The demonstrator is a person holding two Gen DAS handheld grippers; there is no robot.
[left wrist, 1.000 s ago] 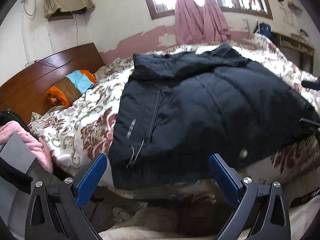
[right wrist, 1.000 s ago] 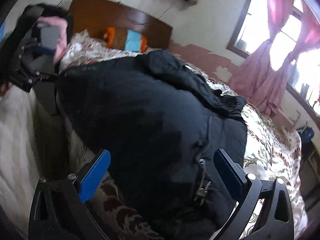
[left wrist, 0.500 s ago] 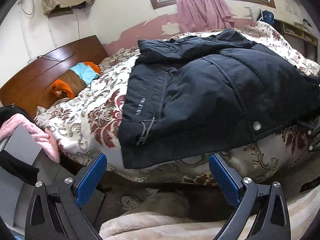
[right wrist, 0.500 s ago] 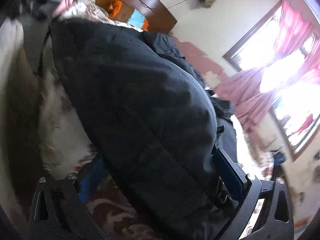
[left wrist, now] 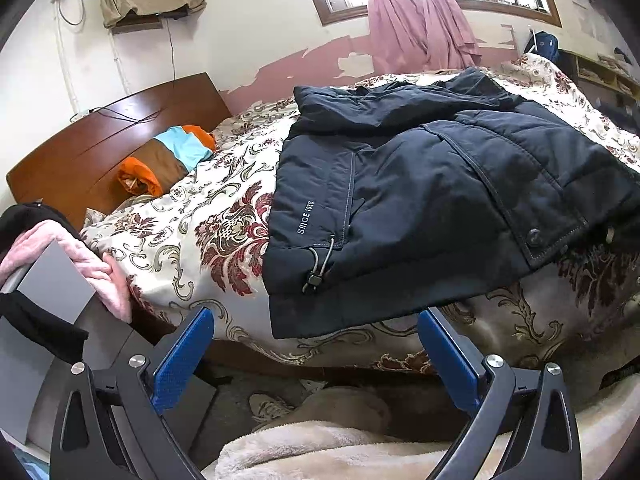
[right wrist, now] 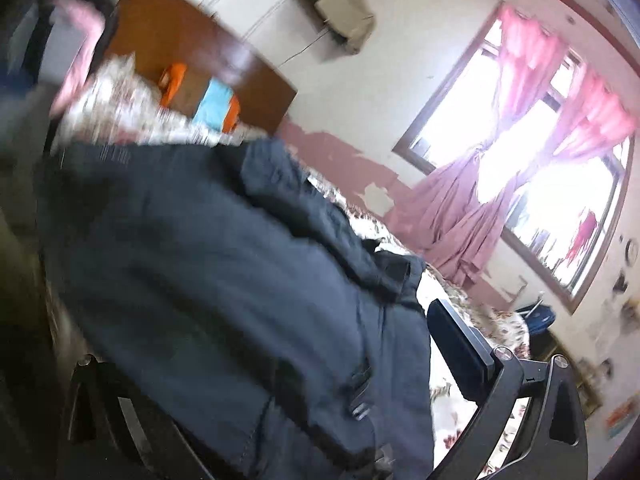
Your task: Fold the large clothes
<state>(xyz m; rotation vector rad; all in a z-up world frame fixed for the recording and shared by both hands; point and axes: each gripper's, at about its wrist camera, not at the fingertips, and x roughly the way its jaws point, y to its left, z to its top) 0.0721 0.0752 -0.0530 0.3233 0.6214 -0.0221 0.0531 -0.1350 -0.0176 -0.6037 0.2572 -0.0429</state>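
The left gripper (left wrist: 316, 344) hangs wide open and empty below the dark navy padded jacket (left wrist: 420, 200) on the floral-patterned bedspread (left wrist: 180, 224), while the right gripper's (right wrist: 256, 364) grip is hidden by blurred jacket fabric.

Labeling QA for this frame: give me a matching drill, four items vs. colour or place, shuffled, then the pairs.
Items:
1. jacket
2. curtain
3. headboard
4. left claw pads

Descriptions:
A. blue
B. brown wood, at the end of the bed
C. dark navy, lying on the floral bedspread
D. pink, hanging at the window

Pairs: 1-C, 2-D, 3-B, 4-A
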